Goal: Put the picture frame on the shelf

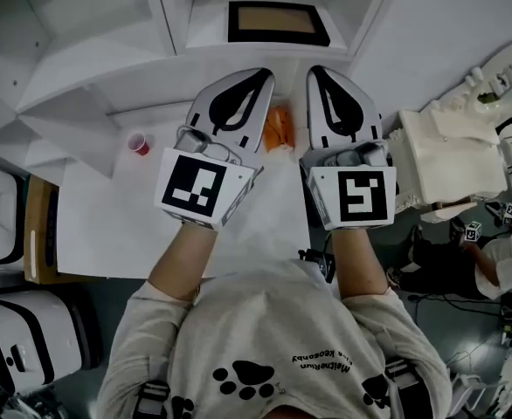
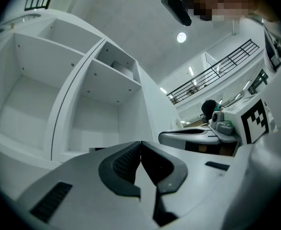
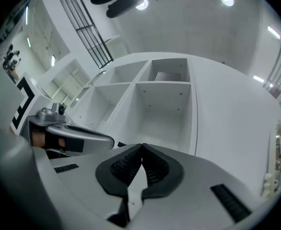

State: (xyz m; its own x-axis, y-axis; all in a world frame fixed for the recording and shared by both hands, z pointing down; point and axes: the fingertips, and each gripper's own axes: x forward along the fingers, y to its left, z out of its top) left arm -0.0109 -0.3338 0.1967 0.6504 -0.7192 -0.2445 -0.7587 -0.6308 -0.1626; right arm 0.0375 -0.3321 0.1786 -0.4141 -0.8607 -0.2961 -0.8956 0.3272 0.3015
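Over the white worktop [image 1: 107, 225], seen from the head camera, the left tool [image 1: 260, 75] and the right tool [image 1: 319, 72] are held side by side, noses toward the shelf [image 1: 265, 52]. The picture frame [image 1: 279, 22] lies flat in the middle compartment just beyond them, dark border up, touching neither tool. That suggests the placing is done. An orange object [image 1: 280, 129] sits on the worktop between the two tools, and a red cup [image 1: 139, 144] stands to the left.

Along the left tool [image 2: 140, 145], its own camera shows the dark pads closed tip to tip with nothing between them. Bare white compartments of the shelf [image 2: 102, 80] rise ahead.

Along the right tool [image 3: 142, 150], the ribbed pads likewise meet at the tip and hold nothing. The shelf [image 3: 159, 99] faces it, apart from the jaws. Both tools look shut simply because they have no load to carry.
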